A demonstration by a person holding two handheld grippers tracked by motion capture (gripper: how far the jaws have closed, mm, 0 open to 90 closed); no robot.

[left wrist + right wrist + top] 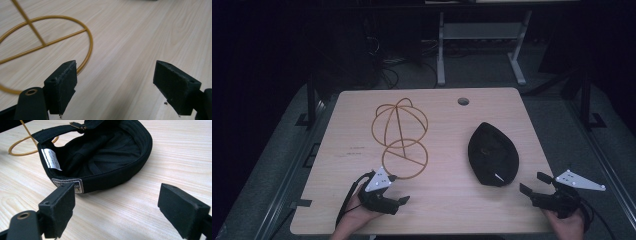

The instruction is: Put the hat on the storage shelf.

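Observation:
A gold wire hat stand (401, 135) with a dome top and a ring base stands left of centre on the wooden table (442, 210). A black cap (492, 153) lies upside down at the right, its inside and white labels facing up (100, 152). My left gripper (398, 192) is open just in front of the stand's base ring (62, 37), nothing between its pads. My right gripper (534, 183) is open too, a short way right of the cap's near end, aimed at its rim.
A round cable hole (463, 101) sits near the table's far edge. Dark floor, cables and a white desk frame (482, 45) lie beyond the table. Bare wood stretches between the stand and the cap.

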